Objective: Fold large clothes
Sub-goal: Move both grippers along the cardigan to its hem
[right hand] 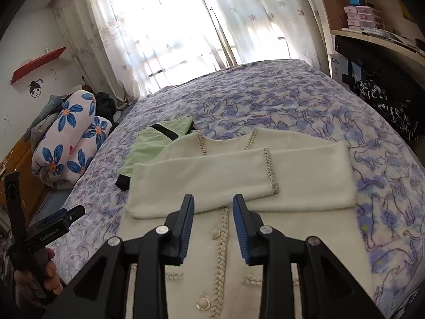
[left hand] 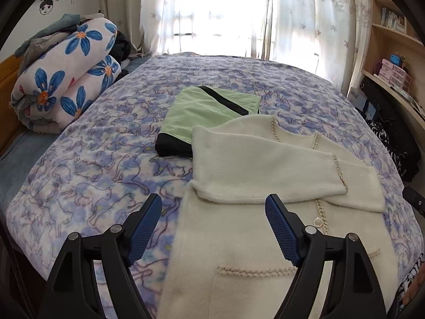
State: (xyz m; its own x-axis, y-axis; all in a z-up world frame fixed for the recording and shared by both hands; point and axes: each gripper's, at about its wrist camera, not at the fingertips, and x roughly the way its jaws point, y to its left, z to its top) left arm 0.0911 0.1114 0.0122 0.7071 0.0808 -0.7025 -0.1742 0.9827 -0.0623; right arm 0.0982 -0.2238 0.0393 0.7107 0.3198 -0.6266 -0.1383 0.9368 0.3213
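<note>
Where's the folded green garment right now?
The green garment lies on the bed past the cream cardigan, its near corner tucked under the cardigan's shoulder, to the right of the rolled floral blanket.

One cream cardigan (left hand: 239, 239) lower centre, one folded green garment (left hand: 204, 111) mid-frame, one rolled floral blanket (left hand: 66, 77) at left, two grippers (left hand: 213, 223) (right hand: 212, 223) at bottom edge.

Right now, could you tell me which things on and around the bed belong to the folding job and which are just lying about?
Part of the job:
cream cardigan, sleeves folded across its chest
left tool, open
right tool, open

Just lying about:
folded green garment
flowered blanket roll
shelves
bed cover
</note>
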